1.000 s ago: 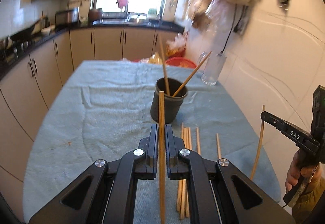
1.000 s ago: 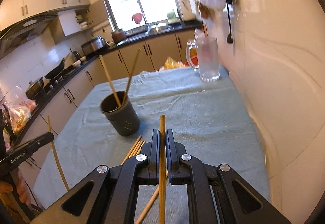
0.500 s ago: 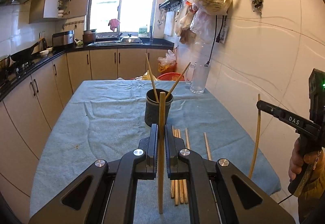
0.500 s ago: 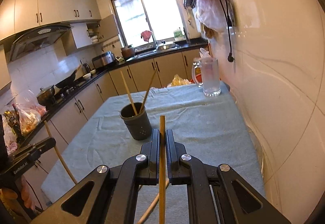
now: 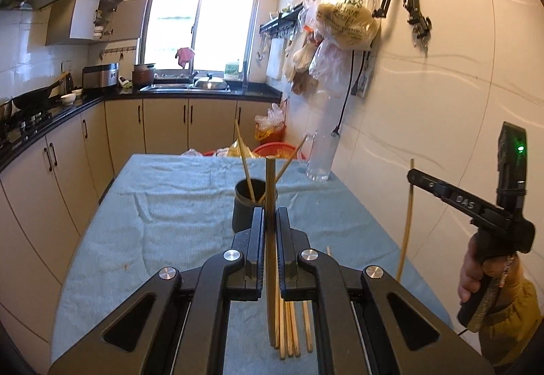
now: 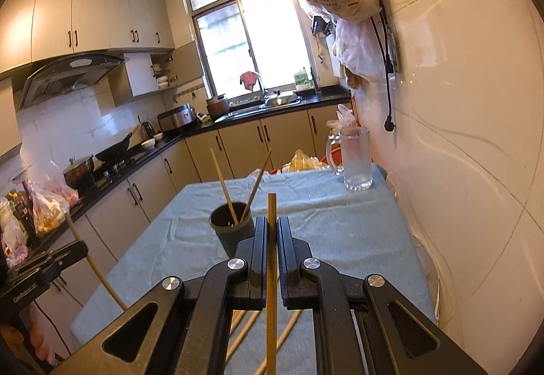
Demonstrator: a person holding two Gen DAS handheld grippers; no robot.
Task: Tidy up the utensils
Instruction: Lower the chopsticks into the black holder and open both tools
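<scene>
My left gripper (image 5: 270, 216) is shut on a wooden chopstick (image 5: 270, 239) held upright above the near end of the table. My right gripper (image 6: 271, 225) is shut on another chopstick (image 6: 271, 273), also upright. It also shows at the right of the left wrist view (image 5: 413, 176), with its chopstick (image 5: 406, 222) hanging down. A dark utensil cup (image 5: 250, 205) with two chopsticks in it stands mid-table; it also shows in the right wrist view (image 6: 230, 222). Several loose chopsticks (image 5: 292, 324) lie on the cloth under the left gripper.
The table is covered by a light blue cloth (image 5: 170, 205). A glass mug (image 6: 355, 160) stands at the far right corner by the tiled wall. Kitchen cabinets (image 5: 51, 177) run along the left. Plastic bags (image 5: 343, 21) hang on the wall.
Both grippers have risen and pulled back from the cup, each still holding its chopstick; the cup and table now look farther away.
</scene>
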